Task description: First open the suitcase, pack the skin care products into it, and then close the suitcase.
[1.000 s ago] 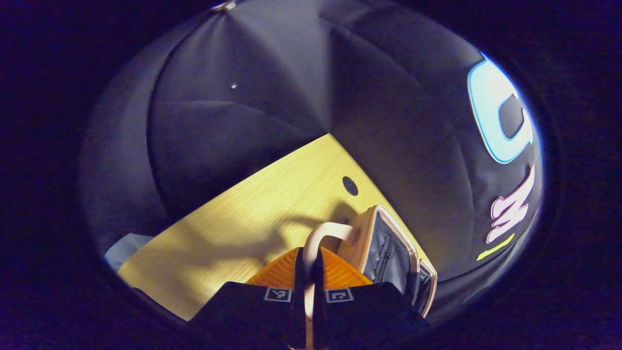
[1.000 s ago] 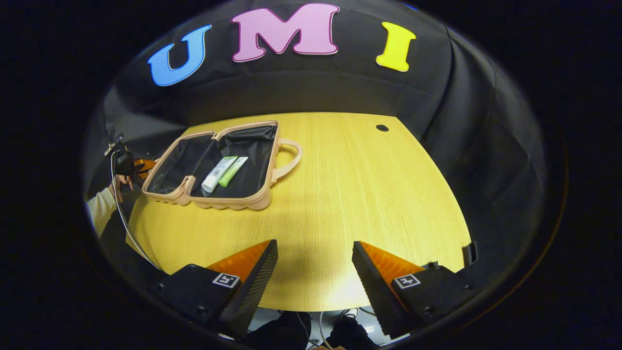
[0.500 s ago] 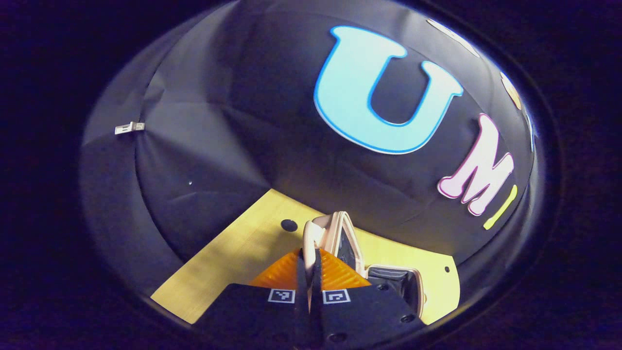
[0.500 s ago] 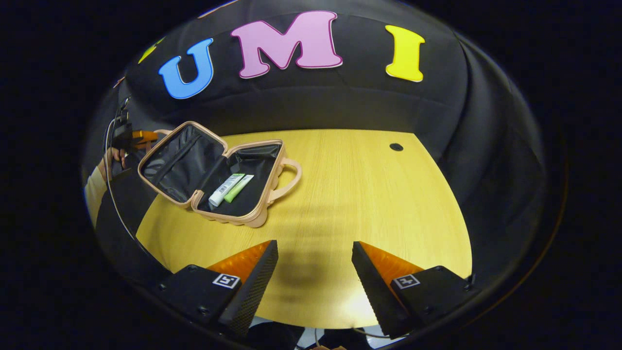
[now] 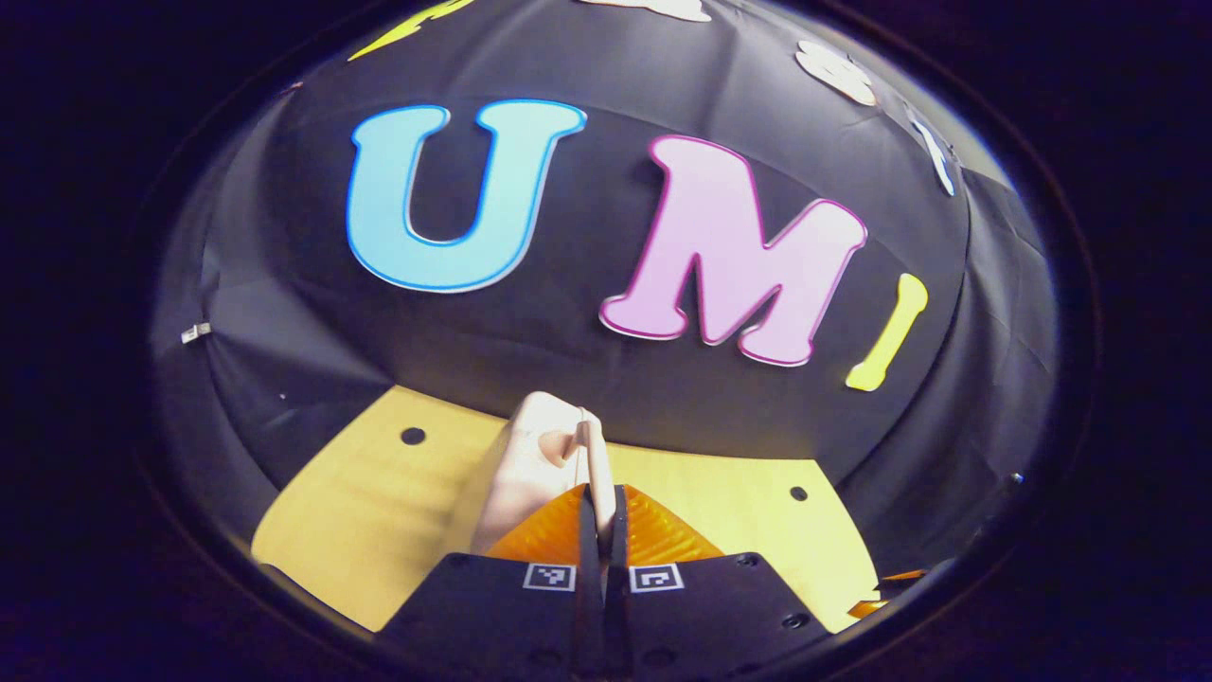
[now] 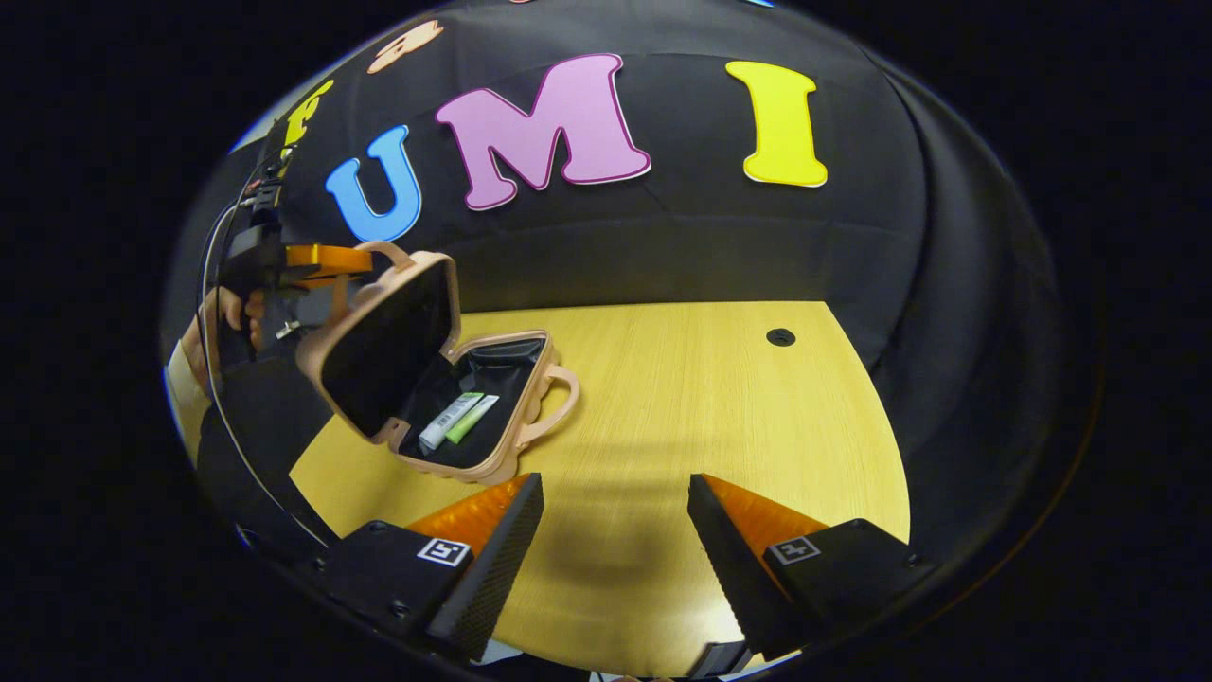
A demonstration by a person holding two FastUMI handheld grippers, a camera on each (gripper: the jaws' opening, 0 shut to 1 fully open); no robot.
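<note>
Suitcase point(image 6: 473, 417) lid point(image 6: 383, 350) stands half-raised by its handle point(image 5: 589, 455), clamped in left gripper point(image 5: 603, 530).

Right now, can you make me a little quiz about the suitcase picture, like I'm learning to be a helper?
1. True or false: the suitcase is fully closed.
2. How many tubes lie inside it?
3. Which gripper holds the lid's handle? A) left gripper B) right gripper C) neither

Key:
1. False. The lid is raised partway over the base.
2. Two, a white one and a green one, side by side.
3. A. In the left gripper view its fingers are pinched on the handle; the right gripper hangs open above the table.
</note>
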